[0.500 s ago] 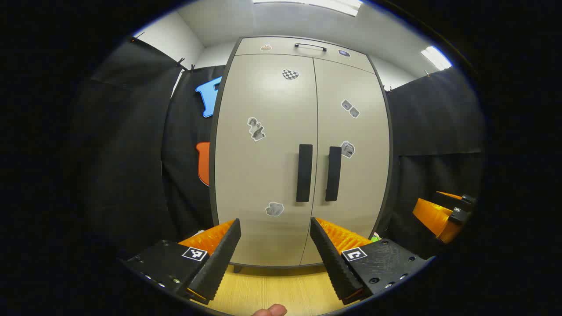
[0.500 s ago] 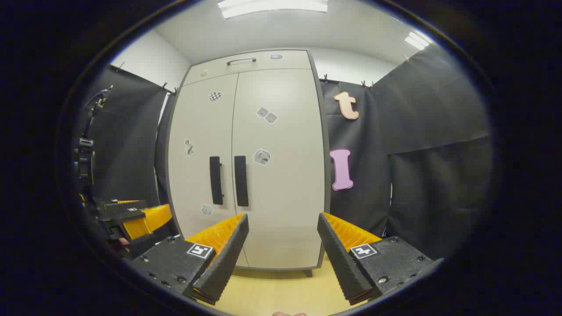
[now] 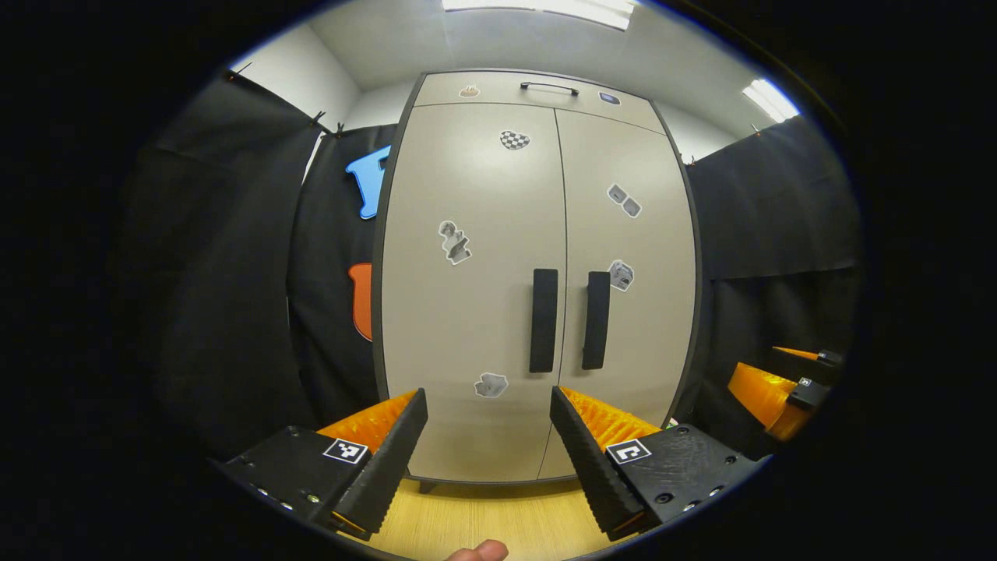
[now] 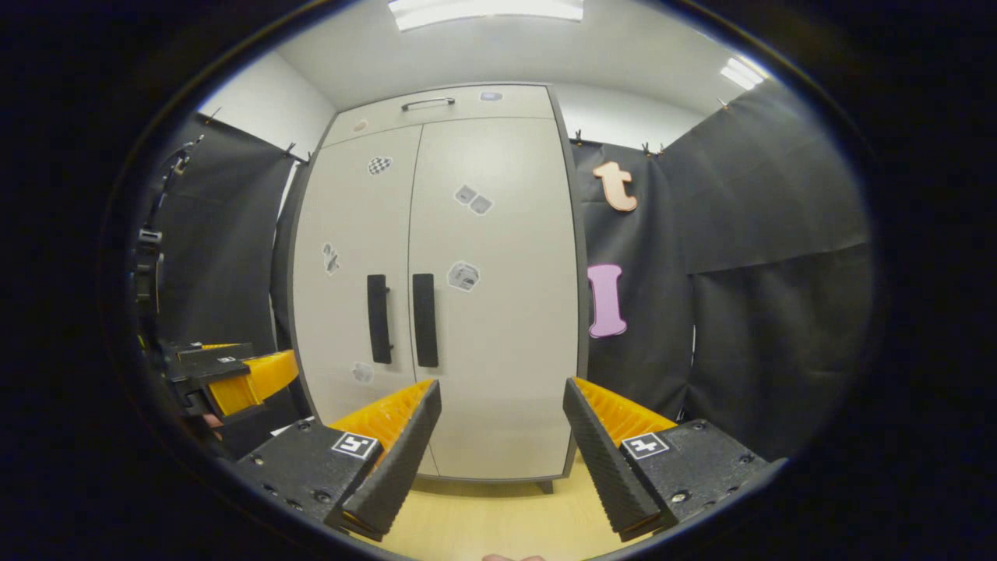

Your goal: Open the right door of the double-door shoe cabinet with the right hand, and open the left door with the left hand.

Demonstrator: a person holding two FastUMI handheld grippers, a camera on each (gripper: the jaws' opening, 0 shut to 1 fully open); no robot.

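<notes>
Two doors of the shoe cabinet (image 3: 537,296) stand closed, facing both cameras, with the cabinet resting on a pale wooden floor (image 3: 483,522) between black cloth walls. In the left gripper view, the left door (image 3: 467,296) carries its dark upright handle (image 3: 544,320) just beside the centre seam, and the right door (image 3: 631,312) has a matching handle (image 3: 596,320) on the other side of that seam. Small stickers dot both doors. A drawer front with a slim bar handle (image 3: 549,86) runs across the top. The left gripper (image 3: 488,405) hangs in front of the cabinet's lower part, its fingers spread wide and holding nothing, clear of the doors. At the far right edge of this view the right gripper (image 3: 783,382) shows. In the right gripper view, the right gripper (image 4: 502,393) is likewise spread wide and empty, below the right door (image 4: 498,312), apart from its handle (image 4: 424,320).
</notes>
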